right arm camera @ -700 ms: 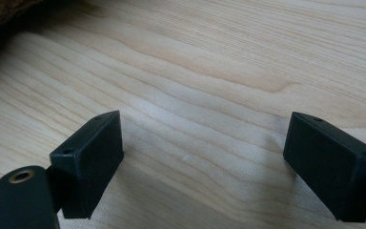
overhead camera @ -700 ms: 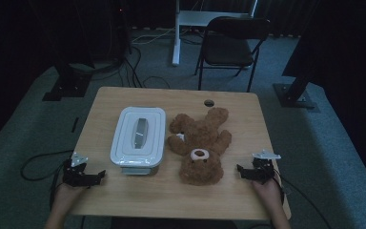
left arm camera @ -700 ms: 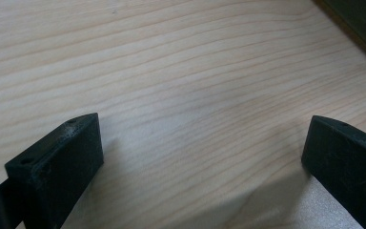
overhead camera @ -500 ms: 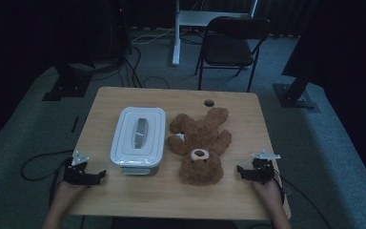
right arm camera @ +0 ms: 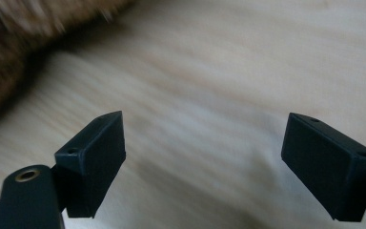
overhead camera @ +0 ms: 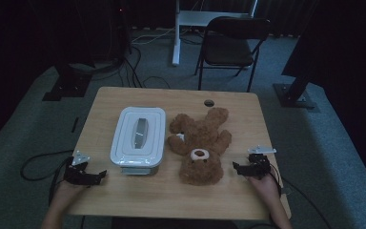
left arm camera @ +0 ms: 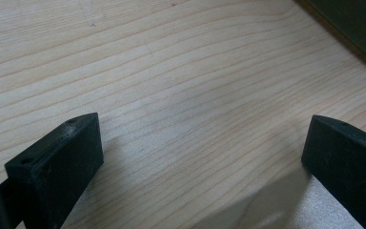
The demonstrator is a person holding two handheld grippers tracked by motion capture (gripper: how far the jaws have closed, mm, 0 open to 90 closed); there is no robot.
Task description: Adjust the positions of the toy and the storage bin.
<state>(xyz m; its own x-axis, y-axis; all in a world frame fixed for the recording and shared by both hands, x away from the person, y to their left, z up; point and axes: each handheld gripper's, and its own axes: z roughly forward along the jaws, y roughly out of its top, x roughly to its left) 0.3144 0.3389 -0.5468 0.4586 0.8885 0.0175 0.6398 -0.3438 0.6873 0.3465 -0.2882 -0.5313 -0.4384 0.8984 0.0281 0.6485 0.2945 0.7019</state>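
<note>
A brown teddy bear [overhead camera: 201, 143] lies on its back in the middle of the wooden table [overhead camera: 171, 200], its head toward the near edge. Its fur [right arm camera: 14, 43] fills the top left corner of the blurred right gripper view. A white lidded container [overhead camera: 138, 137] stands just left of the bear. My left gripper [overhead camera: 100, 175] rests near the front left corner, pointing right, in front of the container. Its jaws stand wide open over bare wood [left arm camera: 202, 157]. My right gripper [overhead camera: 237, 168] sits right of the bear's head, pointing at it, open [right arm camera: 202, 157] with nothing between its jaws.
A small dark hole [overhead camera: 209, 102] marks the table's far edge. A folding chair [overhead camera: 233, 38] and stand bases [overhead camera: 295, 95] are on the grey carpet beyond. Cables [overhead camera: 38, 162] trail off the left side. A dark strip [left arm camera: 357, 28] borders the wood in the left gripper view.
</note>
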